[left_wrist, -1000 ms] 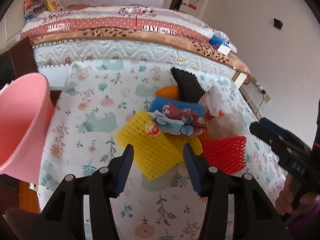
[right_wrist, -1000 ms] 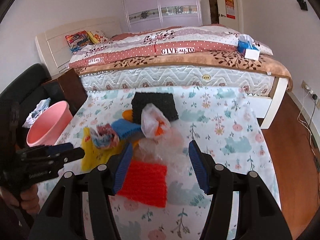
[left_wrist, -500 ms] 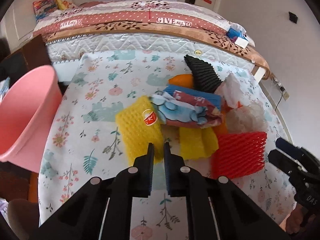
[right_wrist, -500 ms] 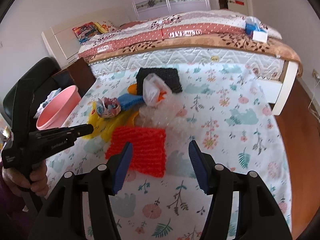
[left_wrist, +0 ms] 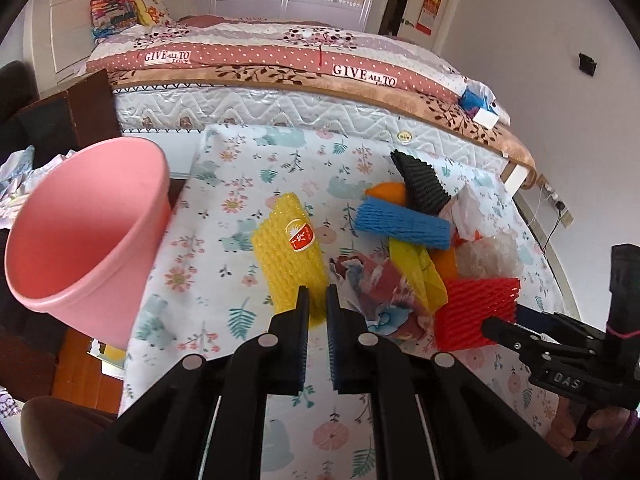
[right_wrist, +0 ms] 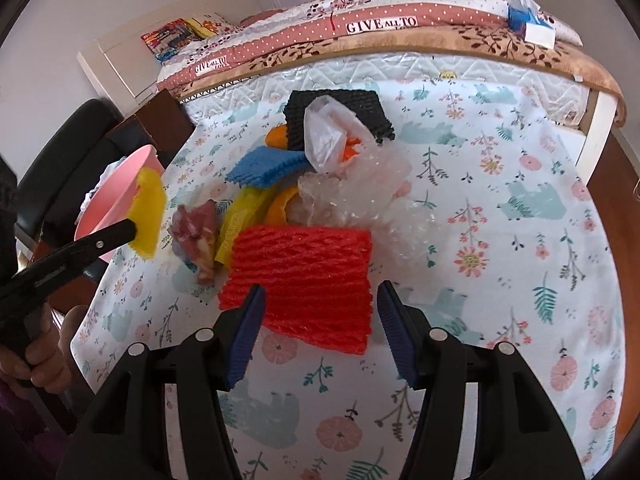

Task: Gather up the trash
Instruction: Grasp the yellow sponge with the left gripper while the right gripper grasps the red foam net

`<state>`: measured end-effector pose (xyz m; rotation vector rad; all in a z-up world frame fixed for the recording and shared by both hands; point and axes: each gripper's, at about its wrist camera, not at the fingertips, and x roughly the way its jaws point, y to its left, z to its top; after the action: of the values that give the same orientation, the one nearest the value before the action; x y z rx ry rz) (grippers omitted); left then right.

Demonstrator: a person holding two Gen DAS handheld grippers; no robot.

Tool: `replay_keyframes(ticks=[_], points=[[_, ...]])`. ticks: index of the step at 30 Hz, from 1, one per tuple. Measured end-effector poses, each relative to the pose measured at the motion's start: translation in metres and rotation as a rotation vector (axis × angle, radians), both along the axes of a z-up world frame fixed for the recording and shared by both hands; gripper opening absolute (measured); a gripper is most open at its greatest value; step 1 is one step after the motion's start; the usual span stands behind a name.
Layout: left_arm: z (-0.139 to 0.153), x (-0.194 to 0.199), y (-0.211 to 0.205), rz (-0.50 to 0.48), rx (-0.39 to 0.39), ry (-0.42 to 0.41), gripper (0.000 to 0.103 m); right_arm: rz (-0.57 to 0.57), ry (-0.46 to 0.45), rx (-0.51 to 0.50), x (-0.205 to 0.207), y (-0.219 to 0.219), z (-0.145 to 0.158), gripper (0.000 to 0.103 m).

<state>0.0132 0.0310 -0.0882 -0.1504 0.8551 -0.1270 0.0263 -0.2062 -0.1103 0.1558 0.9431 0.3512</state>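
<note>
Left gripper [left_wrist: 316,304] clamped on the near edge of the yellow foam net [left_wrist: 290,254]; jaws closed on it within the last second. Right-wrist view shows what the left one cannot: the net [right_wrist: 147,212] is lifted off the cloth, hanging from the fingertip in front of the pink bin [right_wrist: 116,196]. Left view alone shows the bin's open mouth [left_wrist: 86,220] beside the table's left edge; its bottom is out of sight. Right gripper [right_wrist: 320,312] has jaws apart, straddling the near end of the red foam net [right_wrist: 304,280], pads not pressing it; in the left view that gripper [left_wrist: 532,336] is seen only from the side, so its gap is unreadable there. Remaining trash lies on the floral tablecloth [right_wrist: 500,220]: blue foam net [left_wrist: 402,226], black foam net [right_wrist: 336,118], crumpled wrapper [left_wrist: 372,292], thin plastic bag [right_wrist: 328,140], bubble wrap [right_wrist: 360,204]. Orange pieces under the pile are mostly covered; what they are is unclear. A hand [right_wrist: 36,352] grips the left tool's handle, cut off by the frame edge.
</note>
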Motion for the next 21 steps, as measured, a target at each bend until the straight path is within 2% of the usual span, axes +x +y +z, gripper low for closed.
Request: replay_keyframes(ticks=[8,10,15,21], points=[[0.005,-0.007,0.009,0.007,-0.011,-0.027,0.007,0.005,0.017,-0.013,-0.005,0.004,-0.001,0.019],[0.008,-0.008,0.011,0.007,-0.017,-0.036,0.007,0.013,0.008,-0.013,-0.009,0.004,0.003,0.015],[0.013,-0.01,0.016,0.007,-0.026,-0.058,0.007,0.038,-0.039,-0.026,-0.021,0.008,0.018,0.013],[0.022,-0.014,0.027,0.031,-0.029,-0.094,0.007,0.072,-0.12,0.003,-0.028,0.017,0.049,0.013]])
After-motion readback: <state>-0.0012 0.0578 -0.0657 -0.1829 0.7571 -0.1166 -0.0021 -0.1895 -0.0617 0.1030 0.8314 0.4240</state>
